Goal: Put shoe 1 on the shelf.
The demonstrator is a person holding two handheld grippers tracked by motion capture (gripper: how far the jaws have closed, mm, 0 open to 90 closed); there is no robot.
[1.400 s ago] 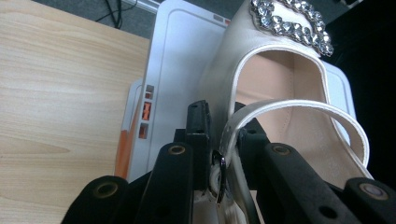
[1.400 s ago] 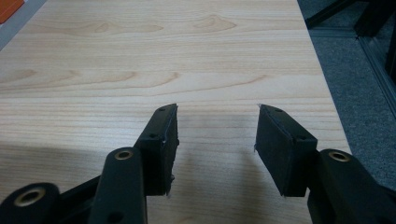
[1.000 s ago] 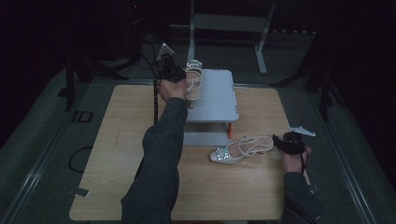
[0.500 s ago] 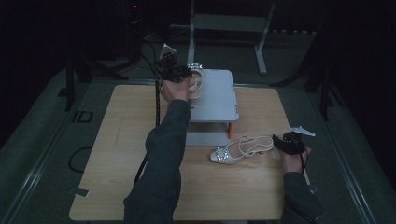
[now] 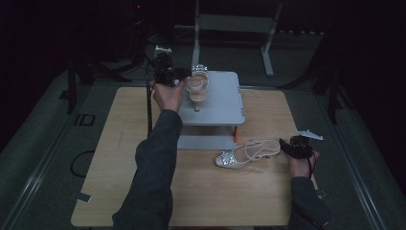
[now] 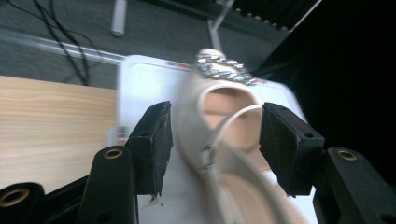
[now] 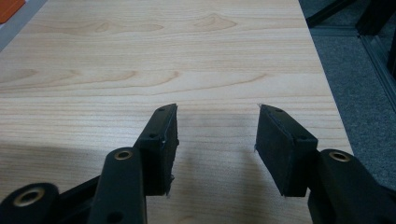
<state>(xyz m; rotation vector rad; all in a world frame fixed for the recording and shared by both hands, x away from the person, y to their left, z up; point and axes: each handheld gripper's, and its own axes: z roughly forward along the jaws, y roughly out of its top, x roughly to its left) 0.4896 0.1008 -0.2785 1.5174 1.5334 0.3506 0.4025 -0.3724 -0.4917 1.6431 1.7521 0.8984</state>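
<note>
A pale sandal with a jewelled toe (image 5: 197,86) lies on top of the grey two-level stand (image 5: 222,103). My left gripper (image 5: 179,76) is at that sandal's left side. In the left gripper view the sandal (image 6: 219,100) sits between the spread pads of the left gripper (image 6: 215,140) without being pressed; the jaws have just been opening. The matching sandal (image 5: 246,153) lies on its side on the wooden table in front of the stand. My right gripper (image 5: 289,146) is open just right of its heel. In the right gripper view, the right gripper (image 7: 215,140) has bare table (image 7: 140,56) between its jaws.
The stand's lower shelf (image 5: 201,142) faces the near side, with an orange leg (image 5: 235,133) at its right. A metal frame (image 5: 234,28) stands on the floor behind the table. Cables (image 5: 86,163) trail on the floor to the left.
The left jaws have opened and let go of the sandal on the stand, and the left hand has drawn back a little to the left. The right hand has not moved.
</note>
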